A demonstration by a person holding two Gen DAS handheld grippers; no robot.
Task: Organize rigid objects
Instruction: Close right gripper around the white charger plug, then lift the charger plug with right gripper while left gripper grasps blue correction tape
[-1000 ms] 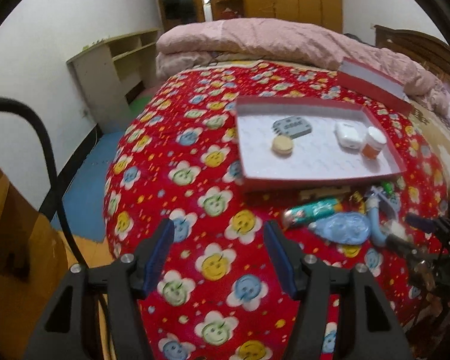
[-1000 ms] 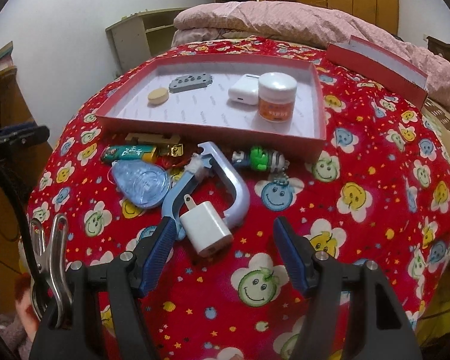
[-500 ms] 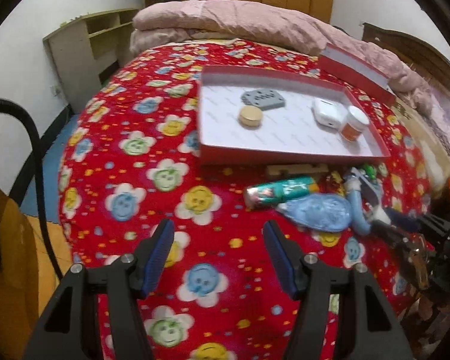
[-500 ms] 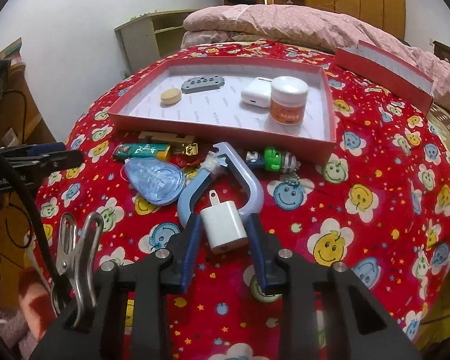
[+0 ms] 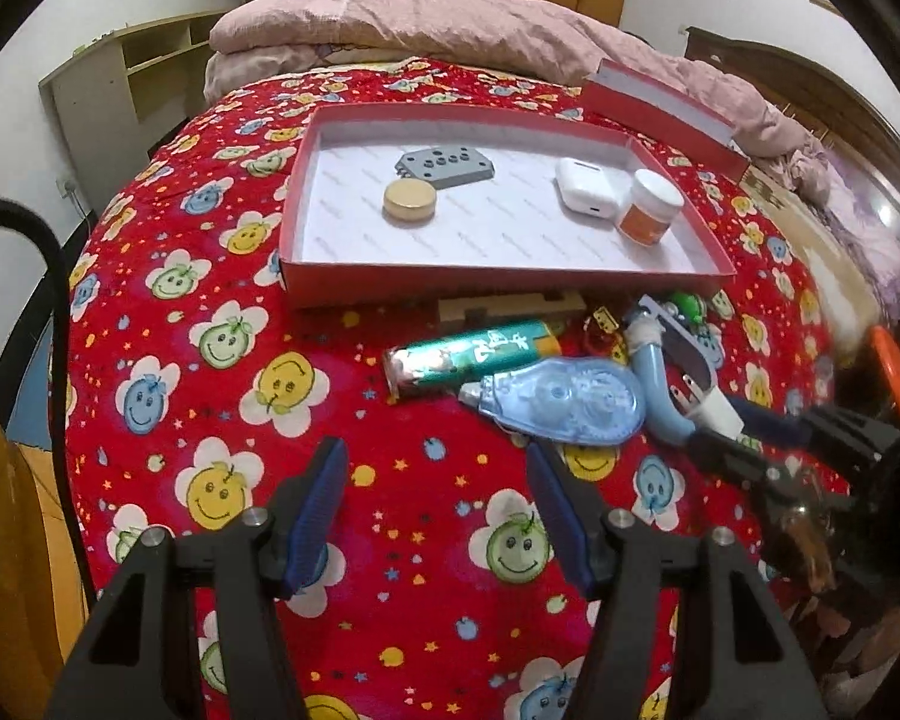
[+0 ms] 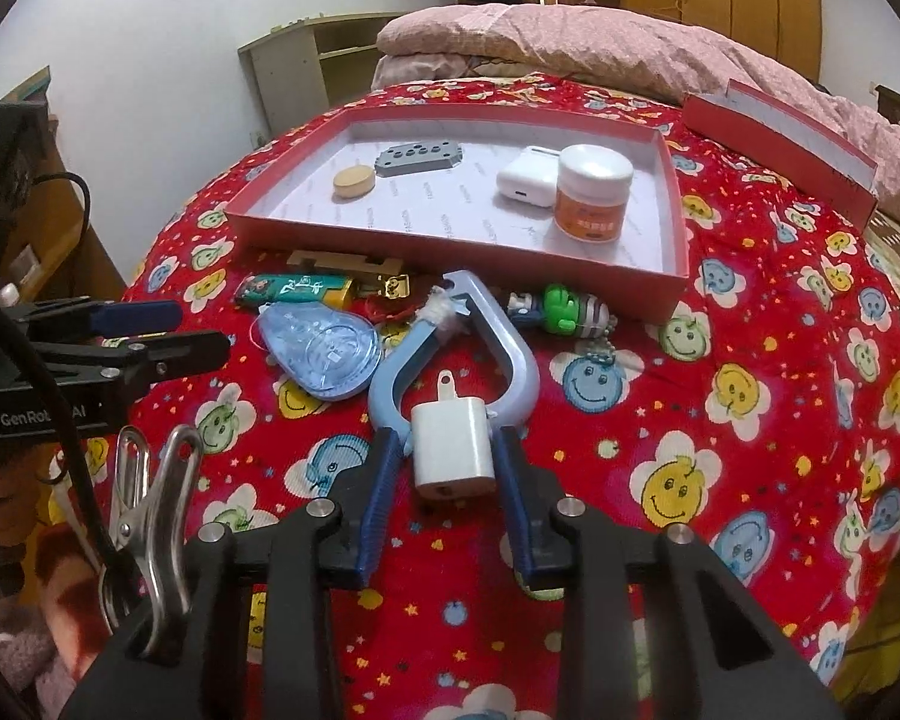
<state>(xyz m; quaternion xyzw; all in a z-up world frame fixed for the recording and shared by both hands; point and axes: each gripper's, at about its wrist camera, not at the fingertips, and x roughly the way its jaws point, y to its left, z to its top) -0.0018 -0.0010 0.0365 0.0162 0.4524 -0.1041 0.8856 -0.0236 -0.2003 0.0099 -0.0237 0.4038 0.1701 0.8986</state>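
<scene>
Left gripper [image 5: 435,474]: jaws half open, empty, hovering over red bedspread [image 5: 222,360], well short of the clutter. Green lighter [image 5: 471,354] and blue correction-tape dispenser [image 5: 561,405] just ahead, touching. Red tray [image 5: 504,282] behind, holding puck, grey plate, earbud case, jar. Right gripper [image 6: 447,468]: pads clamped on white charger plug [image 6: 453,447], resting against blue handle [image 6: 513,354], in front of tray.

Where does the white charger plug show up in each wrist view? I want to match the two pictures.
Left wrist view: the white charger plug is at the right edge, only partly visible, between the right gripper fingers.
Right wrist view: the plug is low at centre, clamped between the right gripper fingers.
Shared landmark: the blue correction tape dispenser.
</scene>
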